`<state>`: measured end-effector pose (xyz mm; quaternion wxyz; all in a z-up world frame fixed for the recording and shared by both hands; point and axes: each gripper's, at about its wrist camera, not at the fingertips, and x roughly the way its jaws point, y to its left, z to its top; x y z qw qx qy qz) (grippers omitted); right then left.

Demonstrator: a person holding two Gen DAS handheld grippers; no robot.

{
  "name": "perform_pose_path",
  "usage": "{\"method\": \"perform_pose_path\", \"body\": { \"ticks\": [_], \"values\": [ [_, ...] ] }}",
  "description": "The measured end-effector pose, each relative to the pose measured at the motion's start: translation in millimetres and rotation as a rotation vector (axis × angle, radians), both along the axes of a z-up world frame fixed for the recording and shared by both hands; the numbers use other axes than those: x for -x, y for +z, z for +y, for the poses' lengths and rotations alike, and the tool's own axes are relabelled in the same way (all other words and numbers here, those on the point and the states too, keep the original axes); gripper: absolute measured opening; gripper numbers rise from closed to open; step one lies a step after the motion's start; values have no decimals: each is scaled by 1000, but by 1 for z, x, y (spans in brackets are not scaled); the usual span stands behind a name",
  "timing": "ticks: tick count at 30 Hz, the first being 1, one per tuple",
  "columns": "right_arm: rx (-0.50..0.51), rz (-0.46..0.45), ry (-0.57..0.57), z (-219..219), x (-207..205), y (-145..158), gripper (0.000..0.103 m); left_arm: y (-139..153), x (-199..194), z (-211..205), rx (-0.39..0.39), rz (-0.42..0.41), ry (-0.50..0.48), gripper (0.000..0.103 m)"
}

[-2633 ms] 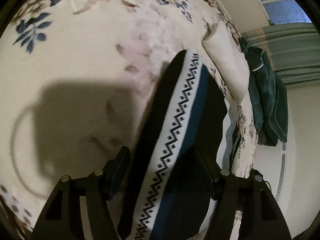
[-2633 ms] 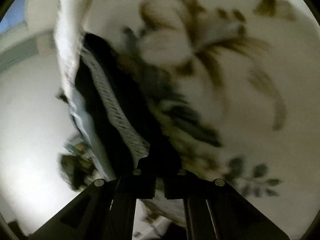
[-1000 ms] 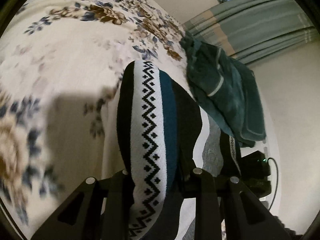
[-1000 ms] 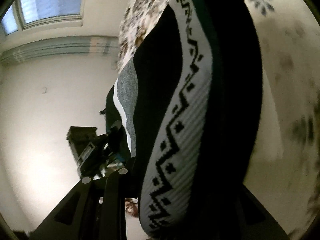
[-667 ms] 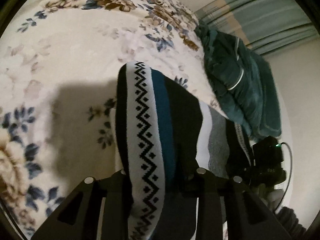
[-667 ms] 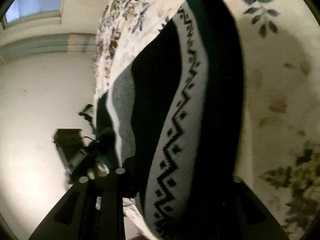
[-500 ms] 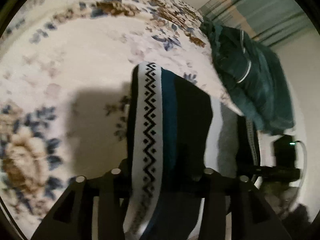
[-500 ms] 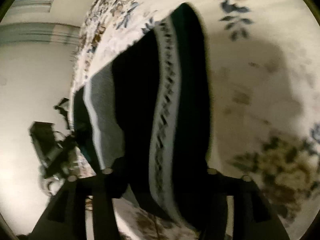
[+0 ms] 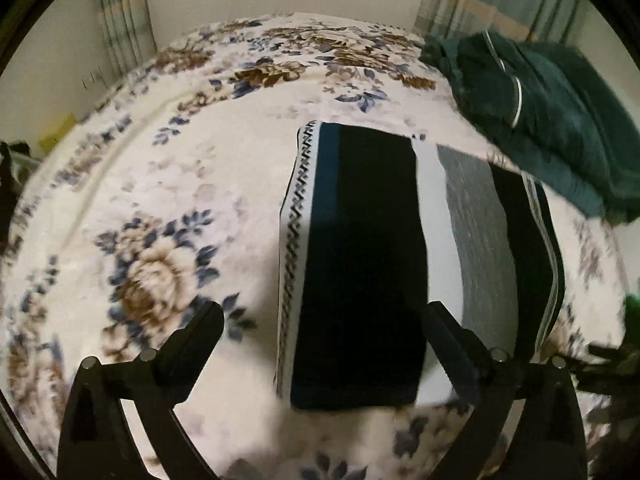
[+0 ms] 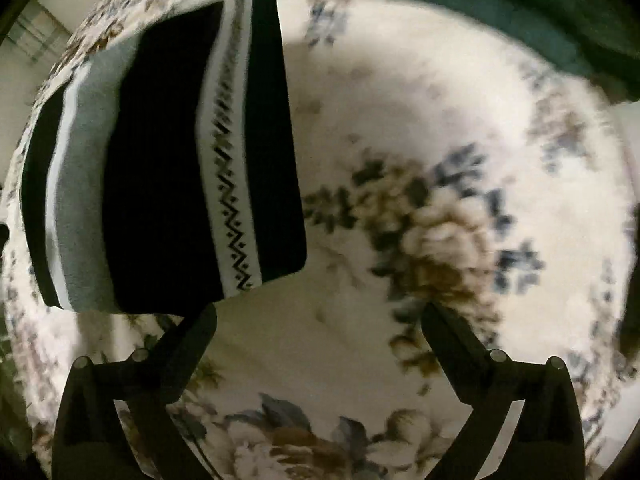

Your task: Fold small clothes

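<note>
Both your grippers are empty, with the folded sweater lying flat on the bedspread.

Your left gripper hangs with its fingers spread wide over the near edge of the sweater, pinching nothing; your right gripper is spread too, with the sweater just beyond its left finger; dip either one carelessly and a fingertip could snag the top layer and drag the fold open; the soft bedspread may also bunch under a push; the green clothes lie close, so a sideways nudge could tangle the two.
</note>
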<state>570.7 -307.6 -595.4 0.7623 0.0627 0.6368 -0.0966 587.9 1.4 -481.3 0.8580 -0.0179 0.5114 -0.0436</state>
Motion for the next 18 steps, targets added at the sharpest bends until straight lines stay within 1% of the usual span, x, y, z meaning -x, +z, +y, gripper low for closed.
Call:
{"method": "perform_pose_path", "body": {
  "ticks": [2, 3, 4, 6, 8, 13, 16, 18],
  "values": [
    [55, -54, -10, 6, 18, 34, 103, 14, 13, -6, -21, -8, 0, 102],
    [70, -69, -16, 7, 19, 42, 103, 20, 19, -8, -33, -12, 0, 102],
    [92, -90, -18, 10, 22, 57, 103, 28, 24, -10, -42, -15, 2, 103],
    [131, -127, -15, 22, 31, 91, 103, 48, 37, -14, -55, -22, 3, 103],
    [150, -156, -9, 28, 49, 126, 103, 70, 53, -15, -49, -30, 1, 103],
    [179, -221, 11, 50, 95, 218, 103, 134, 99, -19, -60, -68, -2, 103],
    [195, -266, 16, 59, 129, 270, 103, 177, 132, -23, -69, -105, -4, 103],
    [192, -297, 18, 63, 156, 307, 103, 208, 156, -24, -59, -122, -1, 103]
  ]
}}
